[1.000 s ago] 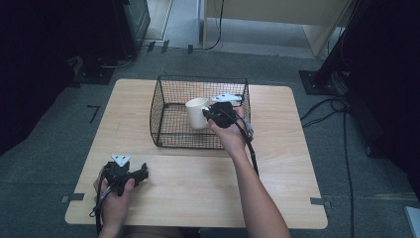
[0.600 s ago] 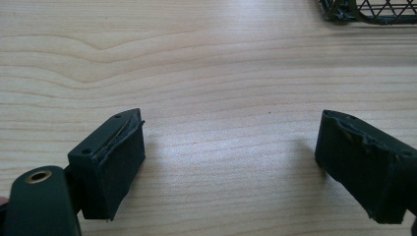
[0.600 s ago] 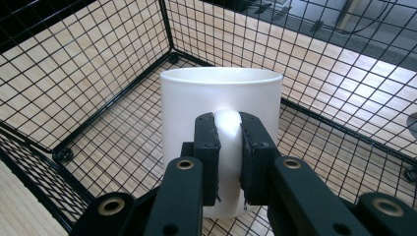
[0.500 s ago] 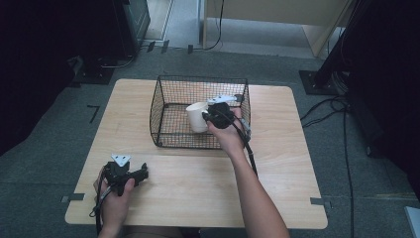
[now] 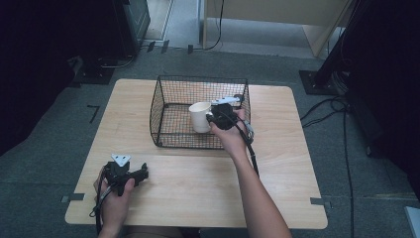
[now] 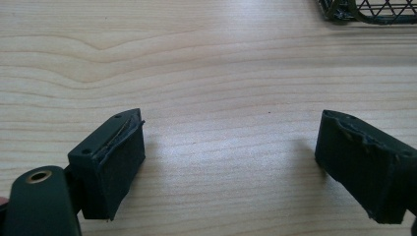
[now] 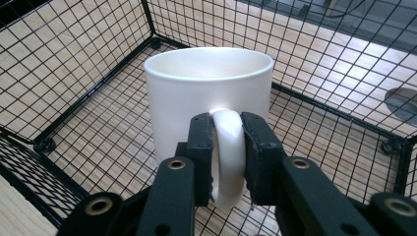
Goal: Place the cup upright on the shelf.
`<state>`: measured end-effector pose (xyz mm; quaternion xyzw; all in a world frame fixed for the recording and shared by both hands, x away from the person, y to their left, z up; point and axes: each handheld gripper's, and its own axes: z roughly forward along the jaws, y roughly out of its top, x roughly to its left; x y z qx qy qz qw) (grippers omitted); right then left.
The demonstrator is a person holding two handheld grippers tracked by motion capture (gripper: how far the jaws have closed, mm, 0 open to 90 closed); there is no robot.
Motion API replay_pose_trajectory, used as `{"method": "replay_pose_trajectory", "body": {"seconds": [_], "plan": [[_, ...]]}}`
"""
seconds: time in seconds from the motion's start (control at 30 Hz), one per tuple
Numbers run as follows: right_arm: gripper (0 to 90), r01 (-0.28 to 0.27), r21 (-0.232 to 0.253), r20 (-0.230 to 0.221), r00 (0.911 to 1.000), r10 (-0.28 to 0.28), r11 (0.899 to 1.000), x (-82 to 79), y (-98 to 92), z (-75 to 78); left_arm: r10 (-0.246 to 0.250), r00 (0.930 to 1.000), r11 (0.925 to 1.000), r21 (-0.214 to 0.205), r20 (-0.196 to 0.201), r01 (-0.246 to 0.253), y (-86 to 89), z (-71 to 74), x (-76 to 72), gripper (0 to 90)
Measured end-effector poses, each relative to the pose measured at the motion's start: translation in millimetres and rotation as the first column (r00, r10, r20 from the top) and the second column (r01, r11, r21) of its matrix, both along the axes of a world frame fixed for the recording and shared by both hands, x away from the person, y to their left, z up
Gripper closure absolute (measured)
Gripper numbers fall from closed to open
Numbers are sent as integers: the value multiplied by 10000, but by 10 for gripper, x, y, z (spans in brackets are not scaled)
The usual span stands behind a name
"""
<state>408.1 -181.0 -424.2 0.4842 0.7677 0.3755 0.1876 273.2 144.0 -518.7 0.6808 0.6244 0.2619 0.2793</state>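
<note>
A white mug [image 5: 200, 117] [image 7: 206, 93] stands upright inside the black wire basket [image 5: 163, 99] [image 7: 88, 73], toward its right side. My right gripper [image 5: 212, 119] [image 7: 227, 147] reaches in over the basket's right wall, and its pads sit on both sides of the mug's handle [image 7: 227, 157]. Its jaws have just been opening a little, with the handle still between them and touching the pads. Whether the mug's base rests on the basket floor is hidden. My left gripper [image 5: 142, 173] [image 6: 231, 147] lies low over the wooden table [image 5: 198, 193] at the front left, open with nothing between its jaws.
The basket stands at the back middle of the table. Its near corner [image 6: 364, 12] shows at the top right of the left gripper view. Cables [image 5: 337, 106] trail over the grey floor to the right, and dark equipment stands at the back left.
</note>
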Motion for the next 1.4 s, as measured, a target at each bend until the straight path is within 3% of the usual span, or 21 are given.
{"method": "replay_pose_trajectory", "body": {"seconds": [0.5, 0.97, 1.03, 1.17, 1.23, 1.4], "plan": [[731, 66, 81, -239, 9997, -64, 9999, -12, -42, -29, -11, 10000, 10000, 3, -2, 11, 0, 0, 0, 119], [697, 48, 572, 133, 9999, -55, 9984, -85, -97, 81, -19, 10000, 10000, 2, 2, 19, -1, 0, 0, 120], [639, -3, 748, 241, 9997, -15, 9972, -117, -121, 125, -18, 10000, 10000, 4, 4, 18, -1, 0, 0, 120], [433, -232, 1025, 416, 9990, 190, 9945, -227, -178, 240, -22, 10000, 10000, 4, 3, 22, -1, 0, 0, 120], [404, -250, 1031, 417, 9989, 208, 9944, -246, -187, 253, -19, 10000, 10000, 1, 3, 19, -1, 0, -1, 120], [195, -277, 1080, 698, 9974, 202, 9938, -407, -291, 340, -3, 10000, 10000, -11, 34, 3, -3, -2, 1, 120]]}}
